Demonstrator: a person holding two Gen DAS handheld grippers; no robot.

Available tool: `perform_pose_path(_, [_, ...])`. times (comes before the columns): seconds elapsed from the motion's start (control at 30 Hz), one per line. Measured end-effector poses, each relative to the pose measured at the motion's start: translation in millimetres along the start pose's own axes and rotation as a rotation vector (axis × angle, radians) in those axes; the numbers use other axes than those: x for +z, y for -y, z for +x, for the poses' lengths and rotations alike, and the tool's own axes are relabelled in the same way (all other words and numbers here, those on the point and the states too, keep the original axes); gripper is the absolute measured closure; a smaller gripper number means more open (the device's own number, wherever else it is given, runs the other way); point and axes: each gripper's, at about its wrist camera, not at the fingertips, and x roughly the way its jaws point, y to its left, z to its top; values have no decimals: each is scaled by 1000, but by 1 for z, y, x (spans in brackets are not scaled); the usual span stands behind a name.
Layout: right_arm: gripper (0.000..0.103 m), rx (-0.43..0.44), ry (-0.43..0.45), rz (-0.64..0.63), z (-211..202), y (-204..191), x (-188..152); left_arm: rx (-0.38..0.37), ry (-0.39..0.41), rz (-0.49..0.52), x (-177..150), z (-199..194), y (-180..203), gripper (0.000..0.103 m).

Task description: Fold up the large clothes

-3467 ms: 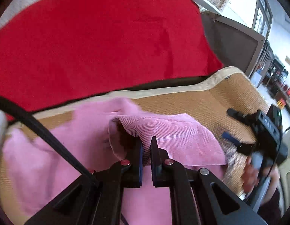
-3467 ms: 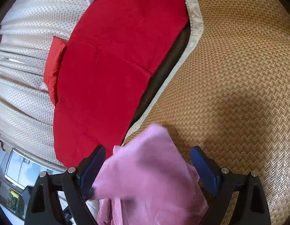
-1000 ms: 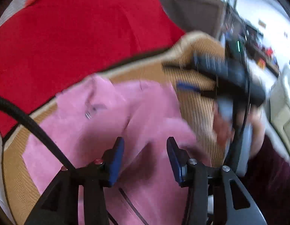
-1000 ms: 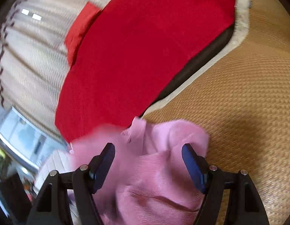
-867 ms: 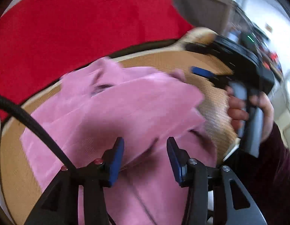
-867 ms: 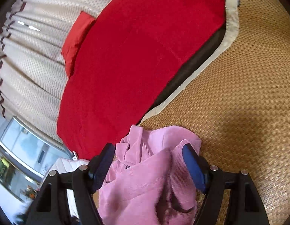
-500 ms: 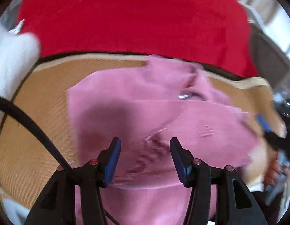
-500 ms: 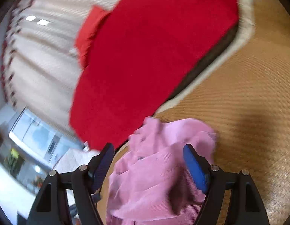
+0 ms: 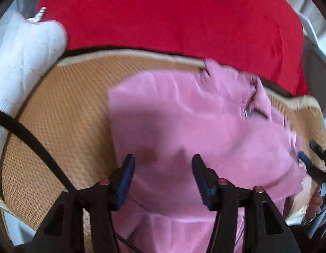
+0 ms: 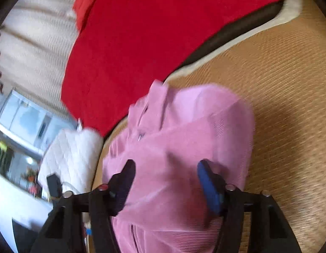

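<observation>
The pink corduroy shirt (image 9: 205,130) lies partly folded on the woven rattan mat (image 9: 63,113), collar toward the red blanket (image 9: 163,14) behind, so its width faces the person for the next fold. The left claw (image 9: 162,168) hovers over the near fold, jaws opening with nothing pressed between them, probably just after letting the cloth go. The right claw (image 10: 165,175) stands wide above the shirt's other side, gripping nothing, though blur hides any light contact. A white quilted cushion (image 9: 21,57) sits off the mat's left edge.
</observation>
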Motion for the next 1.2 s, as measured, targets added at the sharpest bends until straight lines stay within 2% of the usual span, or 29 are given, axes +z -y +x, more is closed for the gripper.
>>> perform_pose_path(0.03, [26, -17, 36, 13, -8, 5, 3, 4, 17, -31, 4, 0, -9, 32])
perform_pose_path(0.07, [18, -35, 78, 34, -17, 12, 6, 7, 23, -50, 7, 1, -14, 31])
perform_pose_path(0.1, [6, -39, 95, 54, -23, 17, 10, 5, 25, -76, 10, 5, -20, 31])
perform_pose_path(0.13, [3, -34, 98, 69, -26, 21, 12, -1, 19, -102, 13, 10, -26, 31])
perform_pose_path(0.27, [2, -23, 30, 98, -13, 30, 7, -40, -38, -171, 15, 30, -43, 31])
perform_pose_path(0.4, [3, -15, -33, 100, 8, 28, 0, -90, -32, -144, 13, 40, -38, 31])
perform_pose_path(0.43, [4, -13, -50, 85, 15, 23, -2, -87, -31, -120, 12, 41, -34, 36])
perform_pose_path(0.47, [4, -14, -57, 67, 19, 13, -3, -79, -31, -95, 11, 43, -31, 50])
perform_pose_path(0.53, [16, -45, -85, -4, 31, 0, -8, -49, -37, -45, 12, 54, -20, 63])
perform_pose_path(0.57, [25, -90, -107, -62, 41, -9, -13, -30, -31, -27, 13, 59, -15, 69])
perform_pose_path(0.6, [40, -139, -111, -121, 48, -17, -17, -1, -23, -4, 12, 61, -12, 73])
perform_pose_path(0.63, [49, -191, -109, -186, 54, -27, -21, 25, -16, 10, 13, 64, -9, 78])
perform_pose_path(0.7, [64, -315, -87, -318, 61, -44, -27, 55, 4, 29, 14, 68, -5, 79])
perform_pose_path(0.77, [69, -408, -70, -426, 72, -54, -31, 98, 20, 64, 17, 70, -3, 79])
perform_pose_path(0.87, [73, -466, -44, -490, 82, -57, -29, 182, 54, 147, 21, 74, 14, 82])
perform_pose_path(0.93, [73, -499, -24, -527, 91, -63, -25, 212, 68, 169, 26, 78, 21, 83])
perform_pose_path(1.1, [74, -529, 2, -568, 110, -64, -2, 242, 88, 165, 54, 88, 19, 83])
perform_pose_path(1.2, [74, -532, 5, -563, 129, -65, 19, 265, 127, 159, 69, 98, 21, 83])
